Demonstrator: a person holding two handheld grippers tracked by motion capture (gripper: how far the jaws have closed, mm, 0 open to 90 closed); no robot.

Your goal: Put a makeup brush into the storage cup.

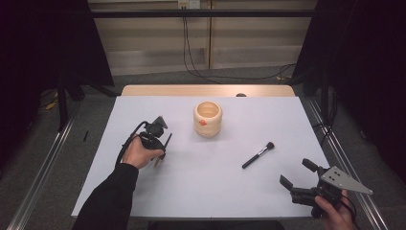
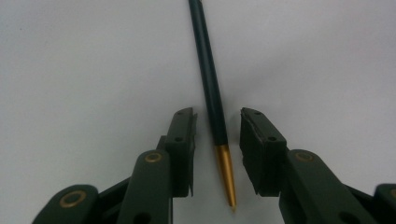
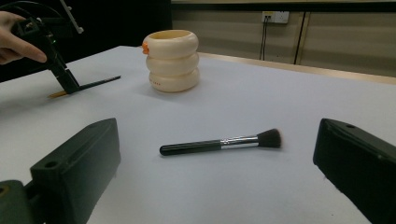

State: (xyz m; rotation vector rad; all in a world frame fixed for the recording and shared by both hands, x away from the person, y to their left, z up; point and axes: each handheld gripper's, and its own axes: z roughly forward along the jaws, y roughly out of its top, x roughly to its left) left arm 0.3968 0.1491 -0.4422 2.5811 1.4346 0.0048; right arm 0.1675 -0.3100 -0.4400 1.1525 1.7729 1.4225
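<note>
A thin dark stick with a gold tip [image 2: 212, 88] lies flat on the white table. My left gripper [image 2: 218, 114] points down over it, open, one jaw on each side and neither touching. In the high view this gripper [image 1: 162, 147] is left of centre, with the stick [image 1: 168, 138] beneath it. A black makeup brush [image 1: 258, 154] with a silver ferrule lies right of centre. My right gripper [image 1: 294, 171] stands open and empty near the front right corner, aimed at that brush [image 3: 219, 143] from a short distance.
A cream ringed holder [image 1: 208, 118] with an orange tab stands upright at the middle back of the table [image 1: 215, 191]; it also appears in the right gripper view [image 3: 172, 60]. Metal rails run along both sides of the table.
</note>
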